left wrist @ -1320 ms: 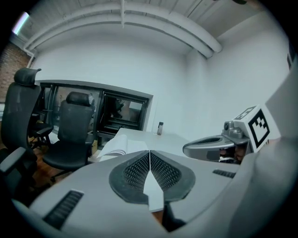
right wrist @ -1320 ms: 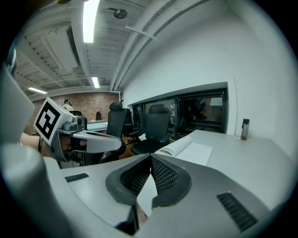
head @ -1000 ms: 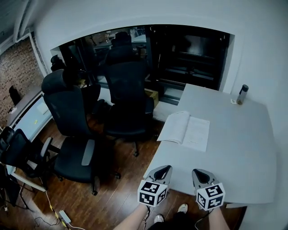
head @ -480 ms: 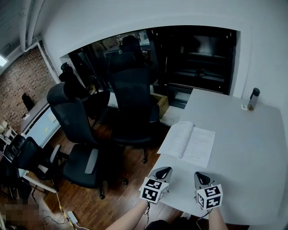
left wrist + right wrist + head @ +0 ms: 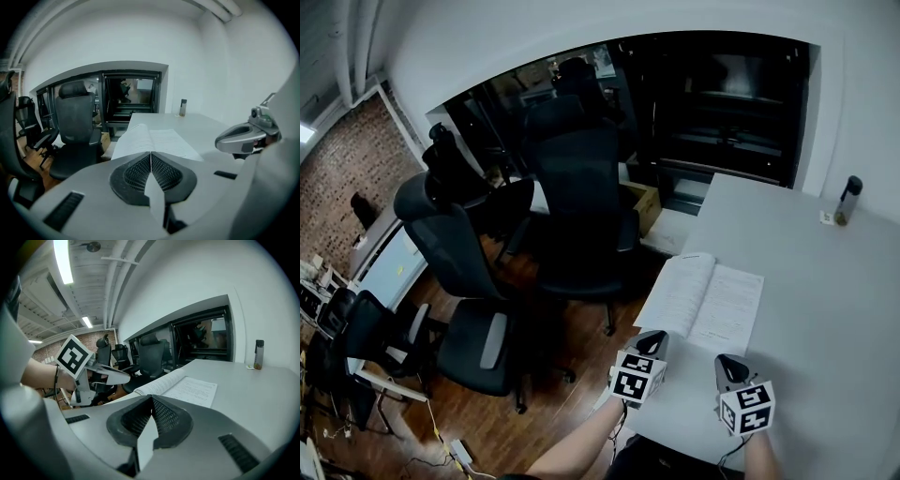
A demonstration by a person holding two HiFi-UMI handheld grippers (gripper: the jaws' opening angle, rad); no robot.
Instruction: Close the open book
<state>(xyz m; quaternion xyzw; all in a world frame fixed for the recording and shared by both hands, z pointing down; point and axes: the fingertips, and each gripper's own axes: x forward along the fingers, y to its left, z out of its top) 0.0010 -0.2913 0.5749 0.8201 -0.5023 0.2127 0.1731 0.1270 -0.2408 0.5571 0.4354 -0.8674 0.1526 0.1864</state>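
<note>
An open book with white printed pages lies flat near the left edge of the grey table. My left gripper hovers just short of the book's near left corner, jaws shut and empty. My right gripper hangs beside it, a little nearer to me, also shut with nothing in it. In the left gripper view the book lies straight ahead beyond the closed jaws, and the right gripper shows at the right. In the right gripper view the book lies ahead of the closed jaws.
A dark bottle stands at the table's far right corner. Several black office chairs crowd the wooden floor to the left of the table. A dark window recess runs along the back wall.
Both grippers have come forward and lower, closer to the near edge of the book. The book has not moved and both jaws stayed shut.
</note>
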